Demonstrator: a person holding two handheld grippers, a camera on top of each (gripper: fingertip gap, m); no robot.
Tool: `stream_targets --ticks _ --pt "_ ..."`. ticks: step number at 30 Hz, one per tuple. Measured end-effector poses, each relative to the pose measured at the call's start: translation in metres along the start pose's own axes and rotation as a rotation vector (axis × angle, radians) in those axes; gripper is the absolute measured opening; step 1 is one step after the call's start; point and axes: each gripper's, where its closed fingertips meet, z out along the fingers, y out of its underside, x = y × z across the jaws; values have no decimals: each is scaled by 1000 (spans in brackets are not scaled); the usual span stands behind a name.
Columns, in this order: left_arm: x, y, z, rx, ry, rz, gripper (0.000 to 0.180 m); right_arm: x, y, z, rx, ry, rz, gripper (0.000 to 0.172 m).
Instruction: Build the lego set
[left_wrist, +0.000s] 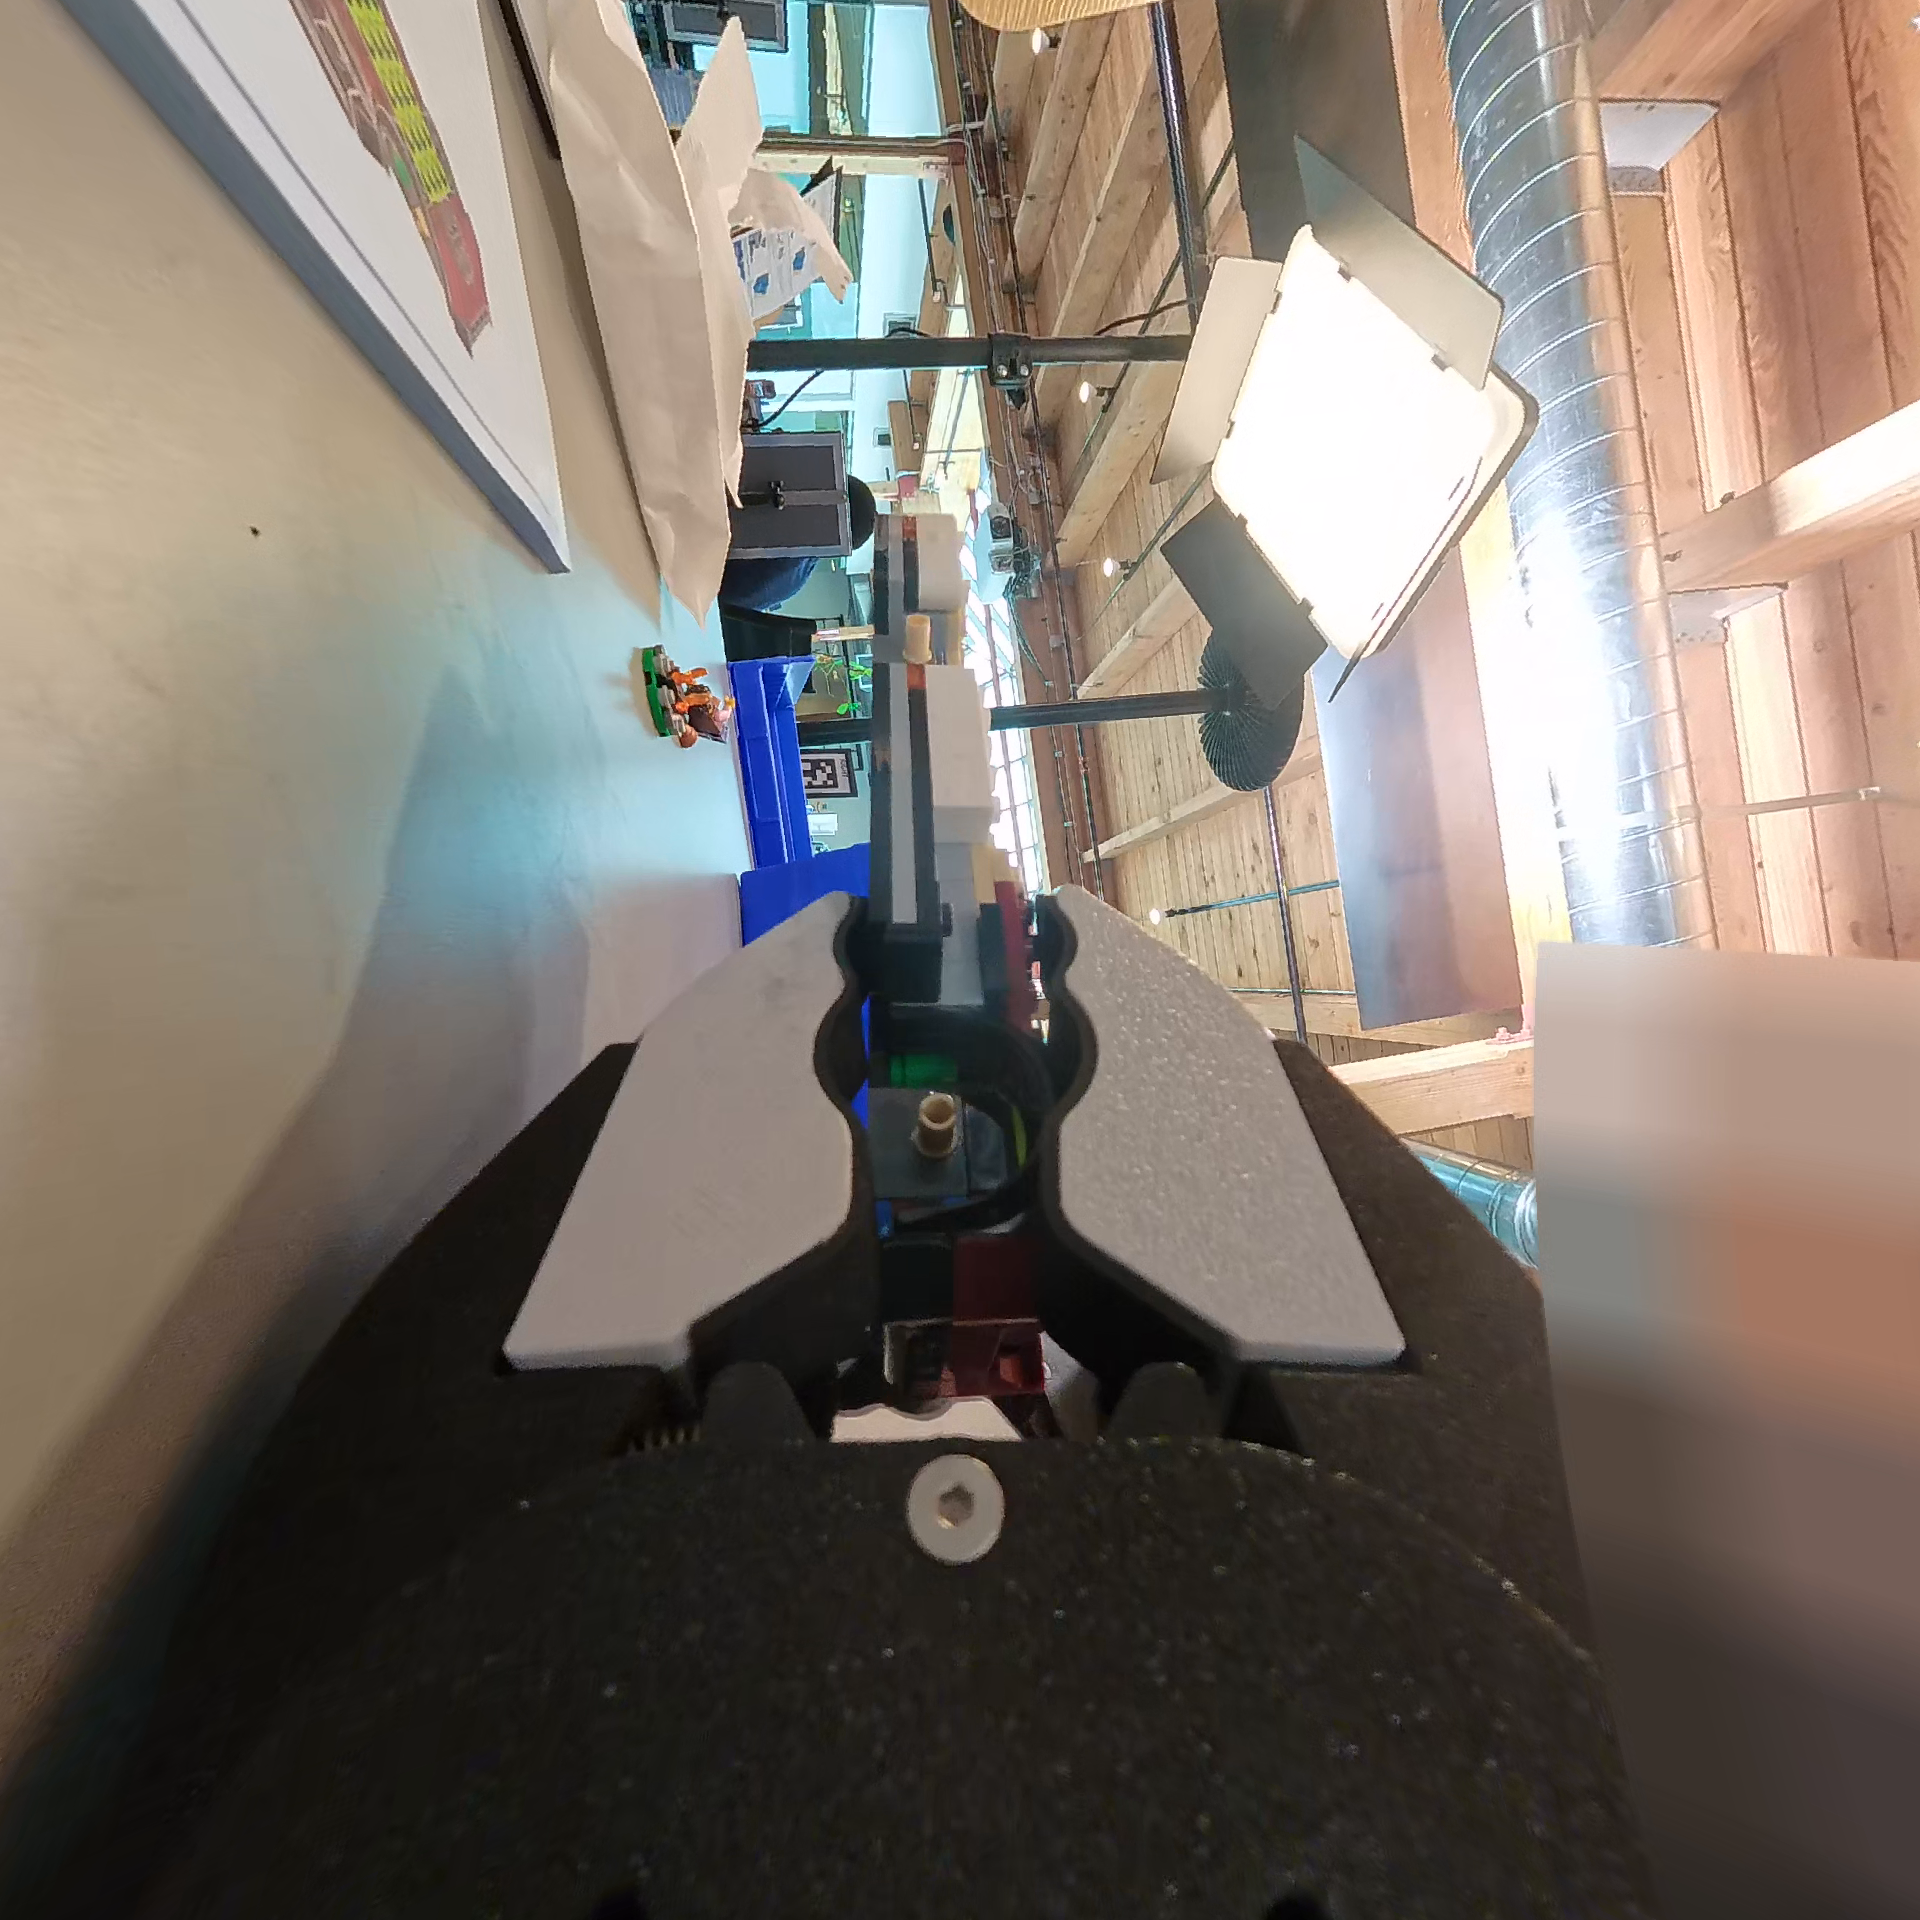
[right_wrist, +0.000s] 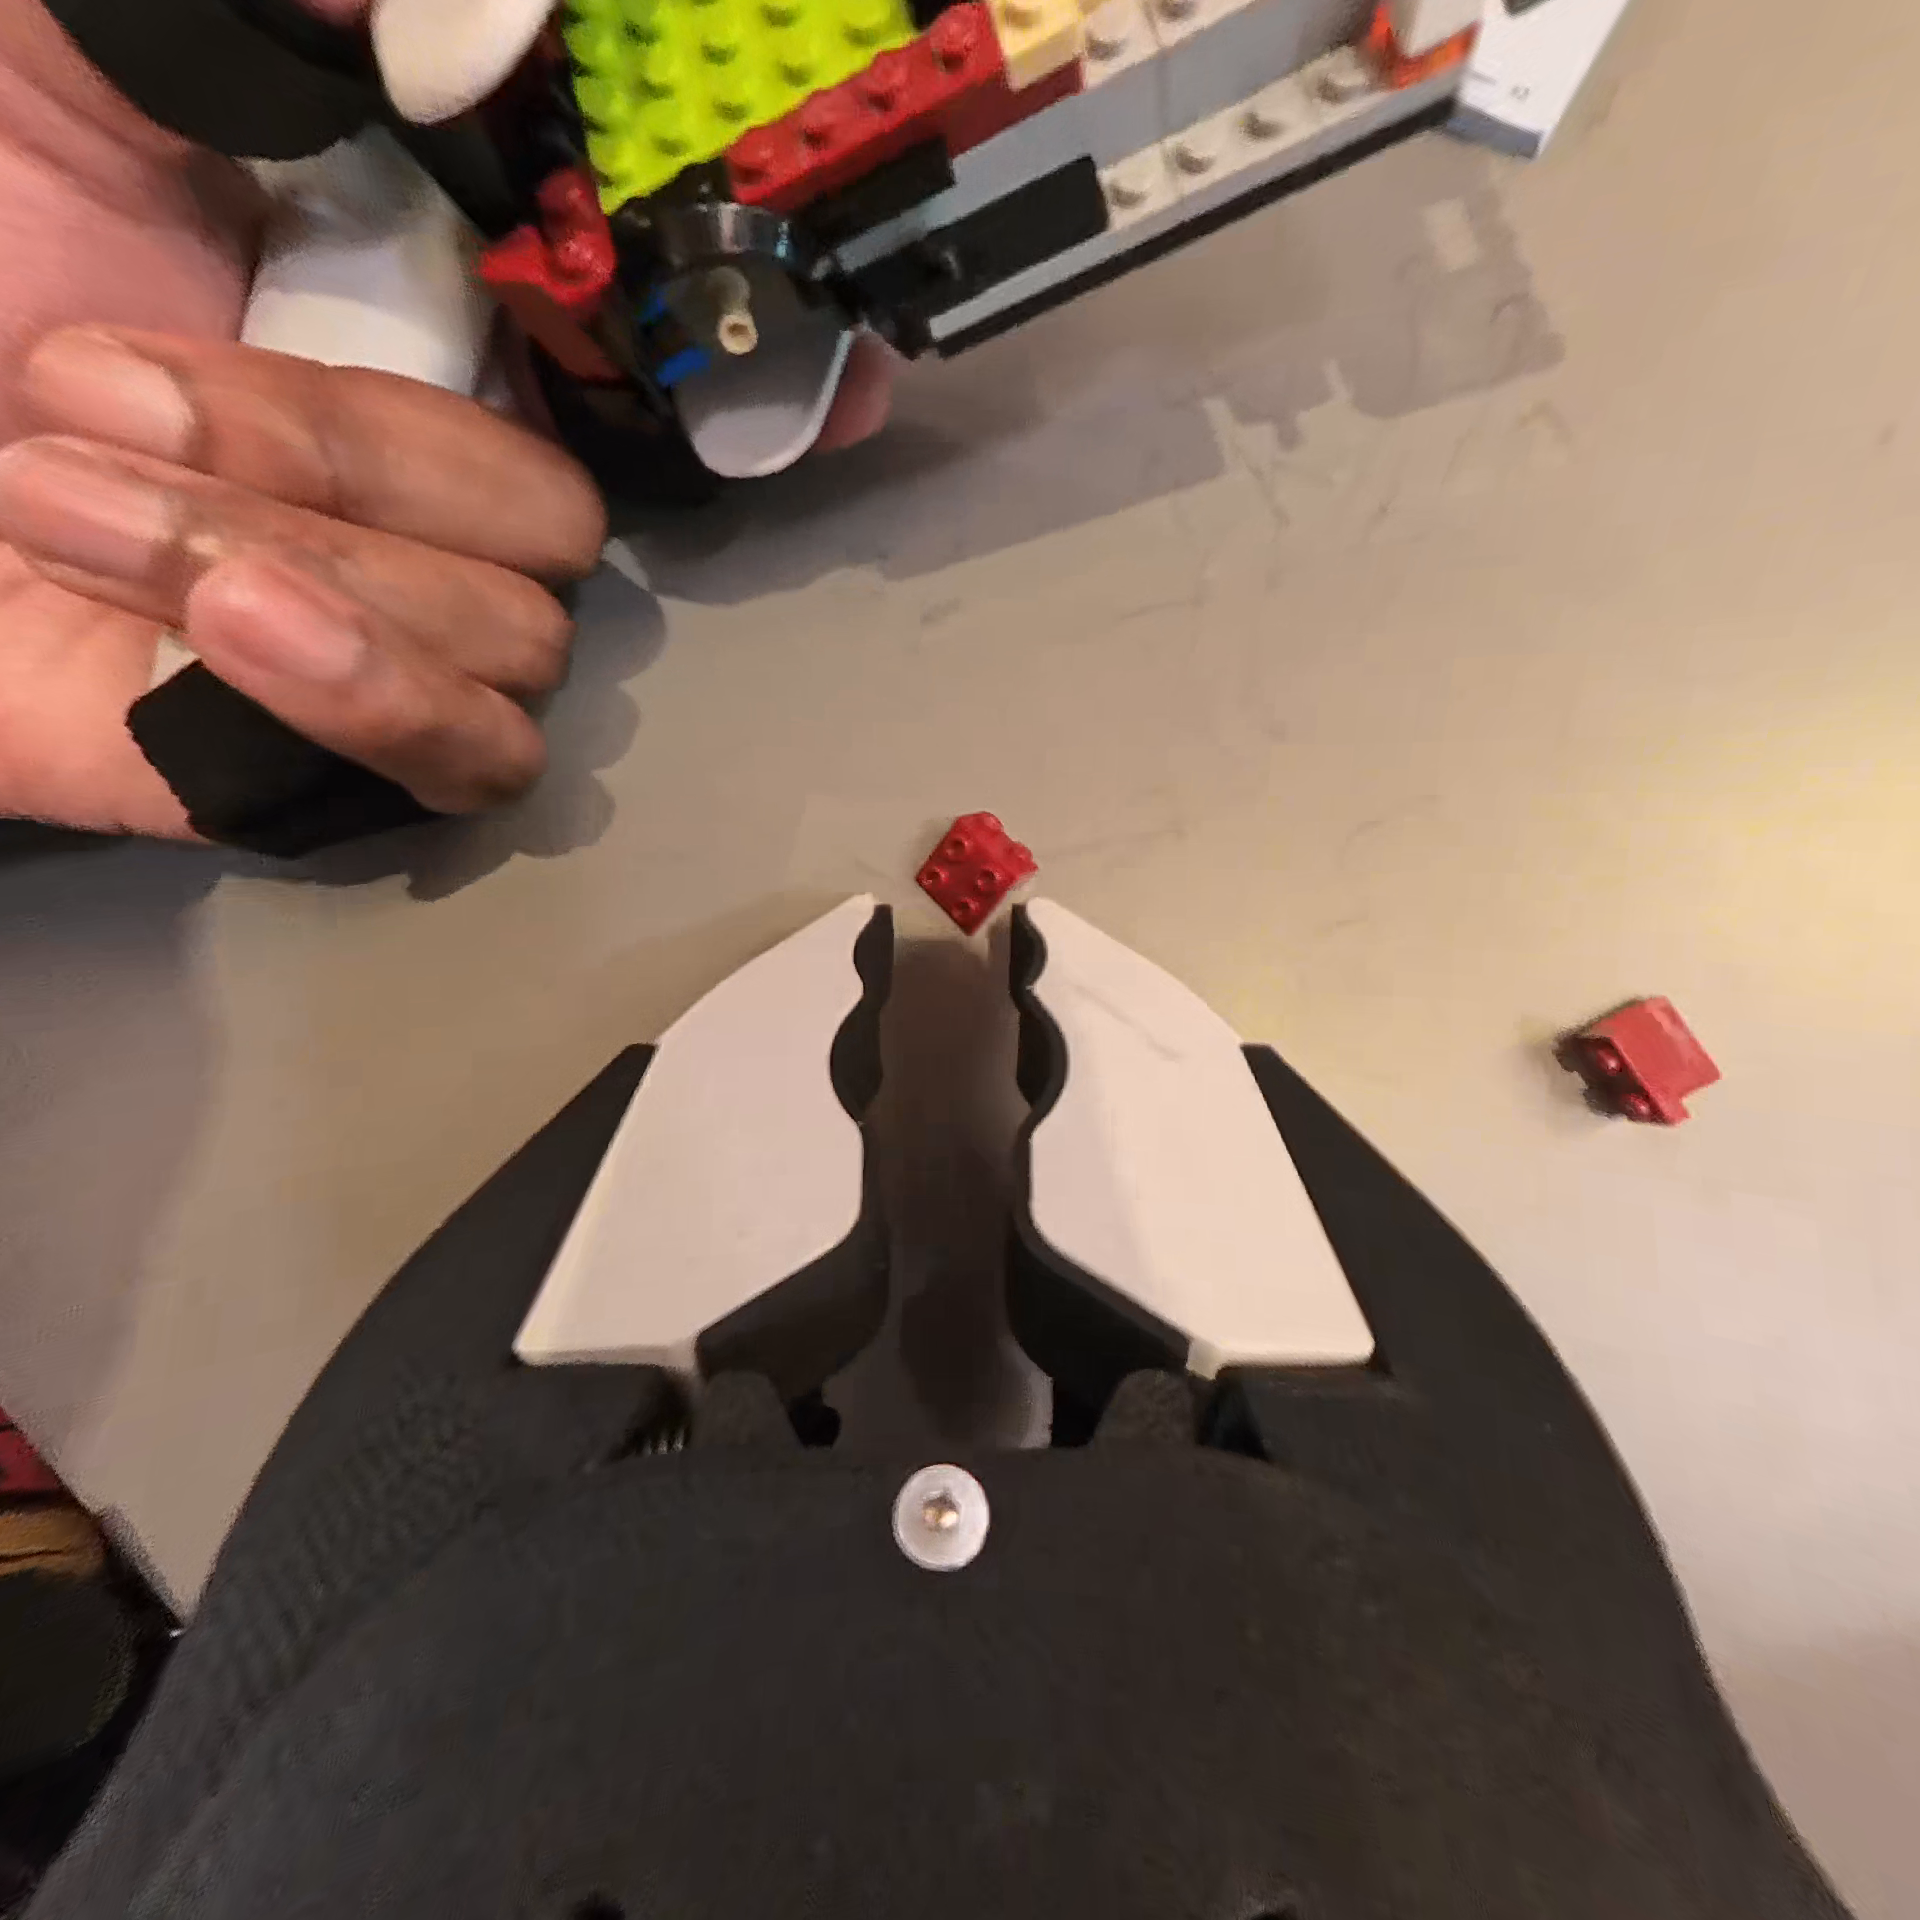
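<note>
1. Your right gripper (right_wrist: 951, 914) hangs over the beige surface (right_wrist: 1351, 727) with its fingers (right_wrist: 769, 1091) parted and gripping nothing; you can see bare surface and shadow between them.
2. Just past those fingertips a small red brick (right_wrist: 975, 871) lies studs up, turned cornerwise. It's right in front of the gap, a bit toward the right finger, and not pinched by either pad.
3. Off to the right, well apart from that one, a second red brick (right_wrist: 1640, 1060) lies tipped on its side.
4. Your left gripper (left_wrist: 948, 914) is clamped on a long brick model (left_wrist: 914, 790), and both pads press its near end. In its own view the model runs straight out from the fingers: black and grey strips, white blocks, a dark red bit, a tan peg sticking out.
5. In the right wrist view that same model shows lime green, red, black and white parts near the top, with your hand (right_wrist: 260, 540) beside it on the left.
6. Further back in the left wrist view: blue bins (left_wrist: 774, 769), a tiny green-based brick piece (left_wrist: 681, 696), a framed picture (left_wrist: 343, 260) and crumpled white paper (left_wrist: 665, 312).
</note>
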Motion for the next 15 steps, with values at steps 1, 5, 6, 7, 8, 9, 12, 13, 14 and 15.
stream_targets --ticks 1,5,6,7,8,9,12,13,14,15 --pt "0 0 0 0 0 0 31 -1 -1 2 -4 1 -11 21" --pt "2 -1 0 1 5 0 31 0 -6 10 -30 25 -75 22" --pt "3 0 0 0 6 0 31 -1 -6 12 -40 19 -96 24" --pt "3 0 0 -1 7 0 31 -3 -7 13 -47 8 -113 25" --pt "3 0 0 -2 7 0 31 -6 -8 15 -52 -7 -125 25" --pt "3 0 0 -2 7 0 31 -8 -9 16 -52 -15 -133 25" --pt "3 -1 0 -1 8 -3 30 -8 -11 18 -48 -10 -146 24" --pt "4 -1 0 -2 7 -3 30 -7 -11 18 -46 -10 -148 24" --pt "4 0 0 -2 8 -3 30 -7 -11 18 -45 -11 -149 24" --pt "4 0 0 -2 8 -3 31 -6 -11 18 -44 -12 -149 24"
